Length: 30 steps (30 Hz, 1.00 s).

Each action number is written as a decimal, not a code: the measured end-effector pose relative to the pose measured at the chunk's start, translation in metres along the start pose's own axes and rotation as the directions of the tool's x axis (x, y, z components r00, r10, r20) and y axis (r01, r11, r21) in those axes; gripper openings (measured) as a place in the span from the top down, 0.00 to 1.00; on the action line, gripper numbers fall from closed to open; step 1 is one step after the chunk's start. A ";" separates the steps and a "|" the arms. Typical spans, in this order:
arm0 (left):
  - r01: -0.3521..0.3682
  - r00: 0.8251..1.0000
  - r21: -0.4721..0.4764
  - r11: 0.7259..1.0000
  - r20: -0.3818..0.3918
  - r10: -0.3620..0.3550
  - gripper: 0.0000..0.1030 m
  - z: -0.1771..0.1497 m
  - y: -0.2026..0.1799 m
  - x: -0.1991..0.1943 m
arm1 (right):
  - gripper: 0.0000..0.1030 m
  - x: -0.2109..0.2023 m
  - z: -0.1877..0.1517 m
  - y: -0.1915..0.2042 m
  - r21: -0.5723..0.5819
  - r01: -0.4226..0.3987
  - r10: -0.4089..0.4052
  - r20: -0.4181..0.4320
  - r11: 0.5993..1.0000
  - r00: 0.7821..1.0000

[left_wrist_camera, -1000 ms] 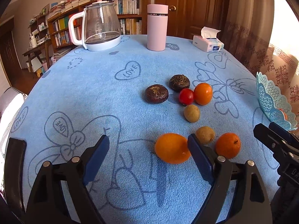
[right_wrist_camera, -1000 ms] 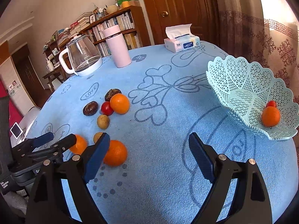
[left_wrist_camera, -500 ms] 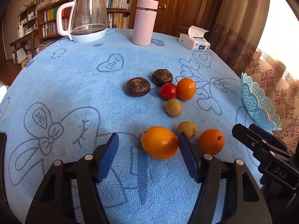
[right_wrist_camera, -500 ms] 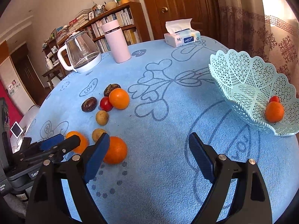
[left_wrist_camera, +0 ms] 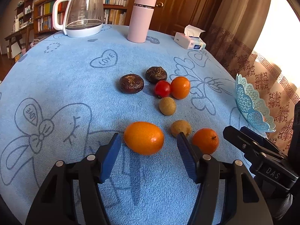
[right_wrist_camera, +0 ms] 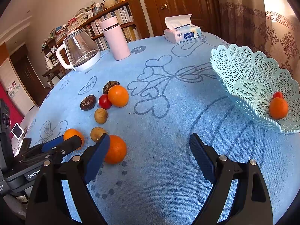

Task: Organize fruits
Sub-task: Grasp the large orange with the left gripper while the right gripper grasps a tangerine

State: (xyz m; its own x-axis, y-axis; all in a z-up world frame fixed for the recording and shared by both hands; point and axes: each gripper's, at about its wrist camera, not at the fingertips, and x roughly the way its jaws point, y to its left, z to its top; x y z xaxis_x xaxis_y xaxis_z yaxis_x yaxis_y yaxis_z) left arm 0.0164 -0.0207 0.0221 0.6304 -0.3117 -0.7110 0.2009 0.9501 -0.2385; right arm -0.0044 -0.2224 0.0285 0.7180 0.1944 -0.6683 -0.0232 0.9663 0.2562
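Blue cloth [left_wrist_camera: 56,75] bears a smooth, glossy oval orange [left_wrist_camera: 143,137].

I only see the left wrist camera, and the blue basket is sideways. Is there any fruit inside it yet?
Observer: Yes. The right wrist view looks into the basket. One orange lies in it, with a small red tomato just behind.
Child: Is the other gripper holding something?
Observer: No. The right gripper is open and grips nothing. It hangs over the tablecloth.
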 end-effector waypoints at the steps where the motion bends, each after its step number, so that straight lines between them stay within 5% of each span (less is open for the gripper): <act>1: 0.000 1.000 -0.001 1.000 -0.004 0.000 0.40 0.000 0.000 0.001 | 0.15 0.000 0.000 0.000 0.000 0.000 0.000 0.000 1.000 1.000; 4: 0.007 1.000 -0.013 1.000 -0.027 -0.007 0.56 0.000 0.003 0.006 | 0.15 0.001 -0.001 0.002 -0.007 -0.002 0.002 -0.005 1.000 1.000; 17: -0.012 0.999 -0.075 0.997 0.046 0.016 0.57 -0.002 0.016 -0.008 | 0.19 0.004 -0.004 0.023 -0.097 -0.045 0.042 -0.033 0.994 0.999; 24: -0.011 0.998 -0.112 0.994 0.065 0.018 0.57 -0.002 0.024 -0.012 | 0.50 0.018 -0.007 0.044 -0.171 -0.085 0.068 -0.106 0.982 0.992; 30: -0.007 0.998 -0.113 0.994 0.060 0.014 0.57 -0.003 0.024 -0.010 | 0.60 0.027 -0.008 0.052 -0.200 -0.083 0.058 -0.131 0.976 0.990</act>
State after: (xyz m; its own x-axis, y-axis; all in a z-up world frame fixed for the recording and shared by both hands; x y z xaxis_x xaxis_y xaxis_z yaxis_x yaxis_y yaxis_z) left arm 0.0129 0.0052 0.0214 0.6768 -0.2971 -0.6736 0.1104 0.9455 -0.3062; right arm 0.0083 -0.1655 0.0182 0.6182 0.2701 -0.7381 -0.2214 0.9609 0.1662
